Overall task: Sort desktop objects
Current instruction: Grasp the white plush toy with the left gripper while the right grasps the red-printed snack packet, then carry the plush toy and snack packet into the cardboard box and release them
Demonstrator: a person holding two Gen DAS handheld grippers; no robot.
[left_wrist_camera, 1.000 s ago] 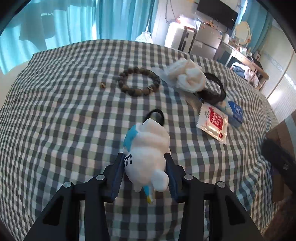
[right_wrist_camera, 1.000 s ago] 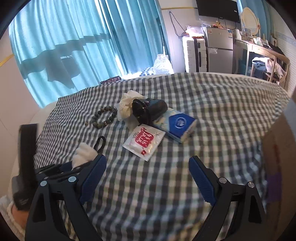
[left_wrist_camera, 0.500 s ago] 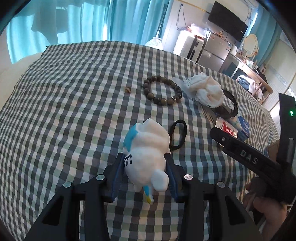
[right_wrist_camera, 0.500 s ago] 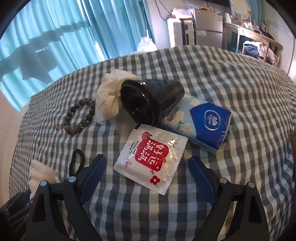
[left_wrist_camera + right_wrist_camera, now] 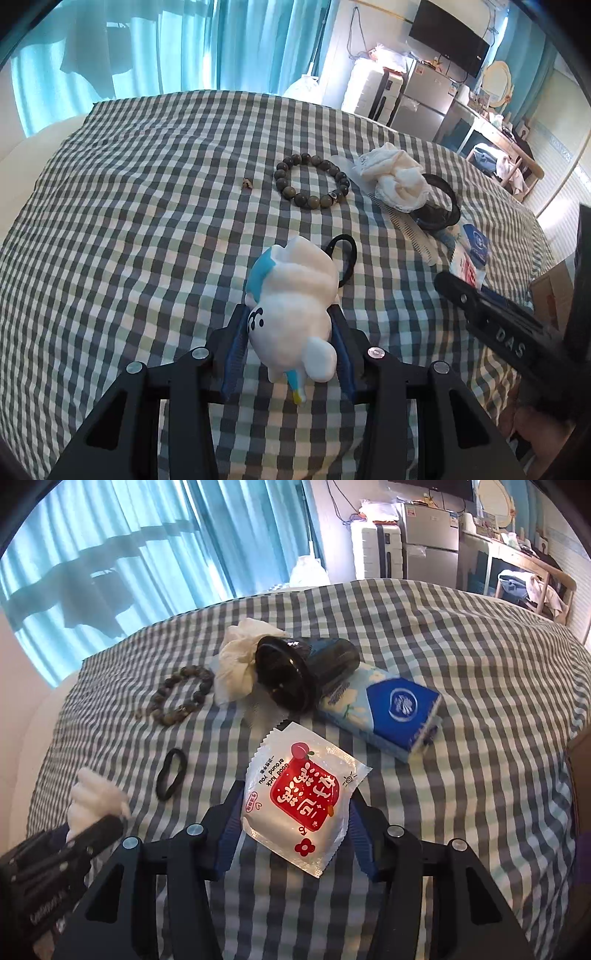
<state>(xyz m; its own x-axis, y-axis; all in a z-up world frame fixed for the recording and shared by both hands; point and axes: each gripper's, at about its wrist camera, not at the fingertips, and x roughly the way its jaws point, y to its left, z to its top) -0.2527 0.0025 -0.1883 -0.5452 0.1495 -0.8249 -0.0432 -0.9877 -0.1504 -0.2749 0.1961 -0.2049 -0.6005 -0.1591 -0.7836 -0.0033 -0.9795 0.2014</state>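
Observation:
My left gripper (image 5: 291,317) is shut on a white and blue plush toy (image 5: 295,295), held just above the checked cloth (image 5: 129,240). A white snack packet with a red label (image 5: 303,786) lies between the blue pads of my right gripper (image 5: 295,808). Its jaws are closing, and both pads touch the packet's side edges. The left gripper's toy (image 5: 92,797) shows at the lower left of the right wrist view. One of the right gripper's fingers (image 5: 480,306) crosses the right side of the left wrist view.
A bead bracelet (image 5: 177,698), black hair tie (image 5: 170,773), crumpled white cloth (image 5: 240,661), a black cup on its side (image 5: 295,668) and a blue tissue pack (image 5: 388,709) lie beyond the packet. A cardboard box (image 5: 554,295) stands at the right edge.
My right gripper came forward and down over the snack packet, and its jaws narrowed from wide open onto the packet's sides. The left gripper kept hold of the plush toy.

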